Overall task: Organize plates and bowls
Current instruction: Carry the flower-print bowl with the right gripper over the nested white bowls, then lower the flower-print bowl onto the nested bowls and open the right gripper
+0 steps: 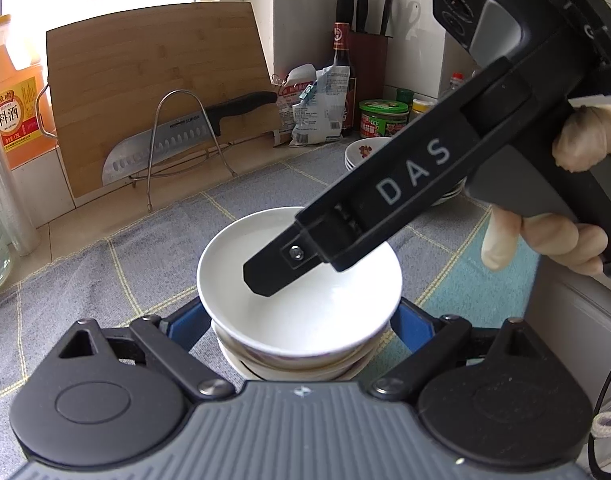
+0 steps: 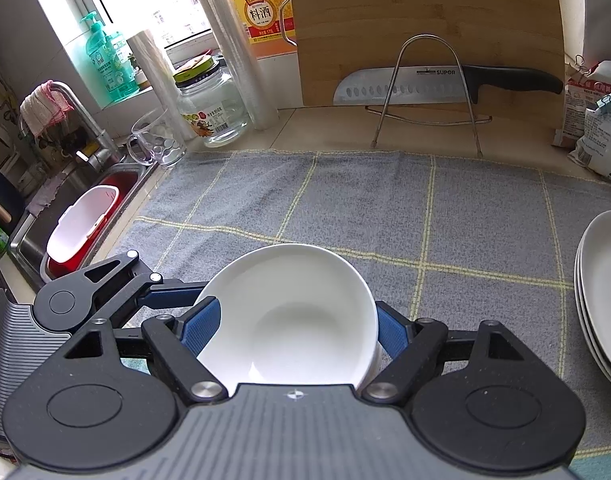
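Left claw [image 1: 301,320] stands wide, its blue fingers [image 1: 191,322] on either side of the stack of bowls [image 1: 289,364]. From its own camera we cannot tell whether they press on the stack or only bracket it. A white bowl [image 1: 325,300] sits over that stack, its rim spreading above both fingers. The right claw [image 1: 265,276], held by a gloved hand [image 1: 545,240], reaches down from the upper right with one black finger crossing the bowl's inside. We judge the step to be nesting this bowl onto the stack.

From the right wrist, we see the right claw [image 2: 297,332] closed on the white bowl [image 2: 297,304]. One pad is on each side of the rim, and the bowl fills the space between them, tilted a little. Part of the left claw shows low on the left, reaching in behind the bowl. The plates [image 2: 601,280] are piled well apart at the right edge, on the checked cloth [image 2: 385,208] that covers the tabletop.

Next, we think, the bowl must come level and settle fully into the one beneath. Only then should the right claw let go and draw back without dragging the rim.
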`<state>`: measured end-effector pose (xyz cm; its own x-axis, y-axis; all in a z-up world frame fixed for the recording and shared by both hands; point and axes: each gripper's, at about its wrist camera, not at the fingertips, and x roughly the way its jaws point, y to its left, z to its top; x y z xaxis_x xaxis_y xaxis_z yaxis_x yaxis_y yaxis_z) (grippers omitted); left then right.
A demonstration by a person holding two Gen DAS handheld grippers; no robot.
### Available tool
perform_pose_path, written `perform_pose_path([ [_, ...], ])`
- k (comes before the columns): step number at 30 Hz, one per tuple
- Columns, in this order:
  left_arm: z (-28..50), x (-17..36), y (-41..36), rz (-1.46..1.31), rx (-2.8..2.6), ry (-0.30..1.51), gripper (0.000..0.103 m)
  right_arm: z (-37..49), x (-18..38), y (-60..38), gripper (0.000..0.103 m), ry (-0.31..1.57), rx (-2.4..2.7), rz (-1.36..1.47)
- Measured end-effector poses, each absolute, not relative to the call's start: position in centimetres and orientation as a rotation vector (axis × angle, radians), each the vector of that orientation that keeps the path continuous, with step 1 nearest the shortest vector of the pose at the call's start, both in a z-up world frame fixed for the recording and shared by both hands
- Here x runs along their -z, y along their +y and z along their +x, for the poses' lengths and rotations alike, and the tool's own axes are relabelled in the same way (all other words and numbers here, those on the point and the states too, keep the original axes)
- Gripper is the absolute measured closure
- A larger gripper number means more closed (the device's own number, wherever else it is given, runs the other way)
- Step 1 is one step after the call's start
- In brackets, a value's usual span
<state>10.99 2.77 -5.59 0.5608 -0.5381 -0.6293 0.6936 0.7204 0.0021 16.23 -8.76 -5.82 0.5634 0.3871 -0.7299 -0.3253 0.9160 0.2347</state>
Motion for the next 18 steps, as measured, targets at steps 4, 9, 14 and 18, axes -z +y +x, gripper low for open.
perform_pose_path([
  [4, 11.09, 5.75, 2.72, 0.262, 0.737, 0.649, 0.008, 16.18, 5.89, -8.76, 0.017, 0.879, -0.42, 0.074],
  [9, 11.14, 5.78, 2.75, 0.26, 0.738, 0.65, 0.008, 16.28, 5.99, -8.69, 0.017, 0.878, -0.419, 0.077],
  [14, 11.25, 6.08, 2.73, 0.262, 0.741, 0.654, 0.008, 16.31, 6.09, -8.71, 0.017, 0.88, -0.416, 0.075],
  [18, 11.26, 6.25, 2.98, 0.25, 0.752, 0.648, 0.006, 16.28, 6.01, -8.97, 0.008, 0.863, -0.405, 0.084],
])
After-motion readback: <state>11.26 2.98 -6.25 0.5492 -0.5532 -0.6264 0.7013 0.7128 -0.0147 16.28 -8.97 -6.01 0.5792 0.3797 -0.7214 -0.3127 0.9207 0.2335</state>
